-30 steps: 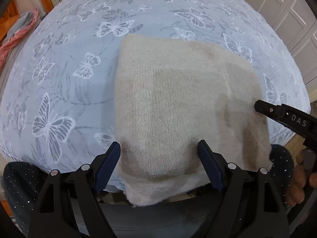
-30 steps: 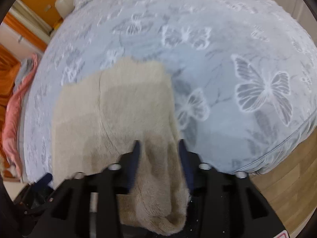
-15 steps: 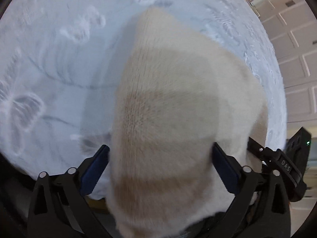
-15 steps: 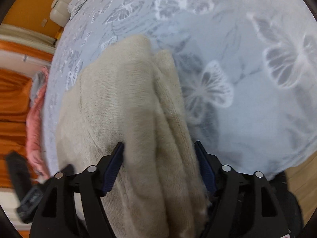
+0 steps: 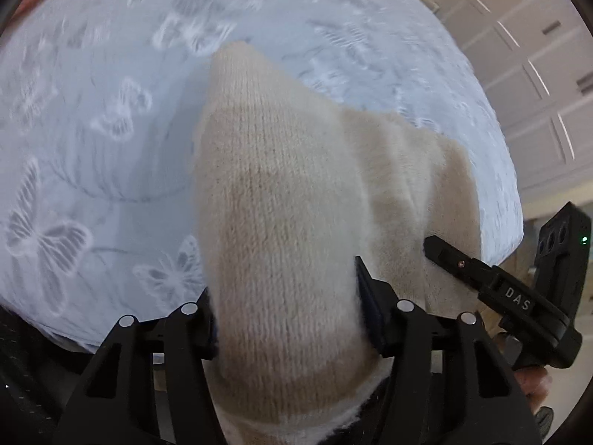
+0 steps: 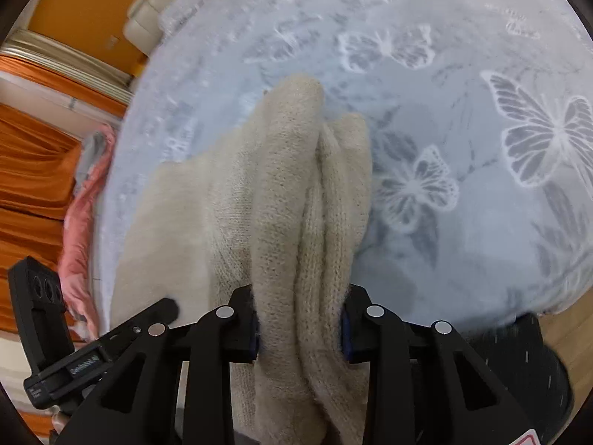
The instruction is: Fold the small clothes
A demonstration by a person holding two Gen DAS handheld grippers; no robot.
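Cream knit is being gripped at its near edge by the left tongs (image 5: 285, 319), whose jaws are closed on the small sweater (image 5: 281, 200); in the left wrist view the garment is being held stretching straight ahead over the butterfly-print bed (image 5: 92, 155), its long axis running away from the tongs. In the right wrist view, a bunched fold of the same sweater (image 6: 289, 204) is being clamped by the right tongs (image 6: 300, 328), with the far end lying forward, equally near both.
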